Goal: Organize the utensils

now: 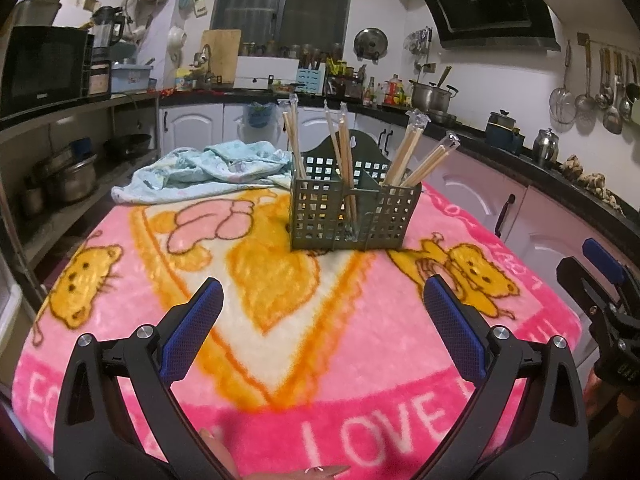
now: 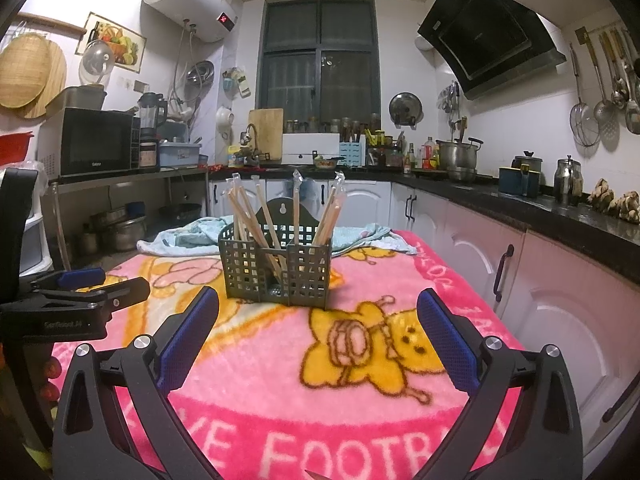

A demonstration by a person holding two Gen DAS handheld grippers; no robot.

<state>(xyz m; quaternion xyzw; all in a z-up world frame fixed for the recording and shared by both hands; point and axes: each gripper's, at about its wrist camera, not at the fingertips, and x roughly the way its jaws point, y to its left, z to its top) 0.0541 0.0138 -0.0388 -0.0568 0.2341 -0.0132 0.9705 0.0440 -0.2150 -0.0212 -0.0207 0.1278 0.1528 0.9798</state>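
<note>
Green slotted caddy (image 1: 354, 204) dead ahead of both sets of fingers, well apart from either, upright on the blanket-covered surface (image 1: 280, 360); wrapped chopsticks (image 1: 345, 152) standing in its compartments, long axes near vertical and fanned outward at the tops. Left gripper (image 1: 322, 330) and right gripper (image 2: 318, 330) side by side, about equally far from it. Fingers (image 2: 190, 340) spread wide on both, empty, touching nothing.

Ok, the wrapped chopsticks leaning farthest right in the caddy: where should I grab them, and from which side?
Grip the wrapped chopsticks on the bare upper shaft, just below the crinkled wrapper tip. Come from above right with the right gripper, since they lean outward past the caddy rim, clear of the others.
</note>
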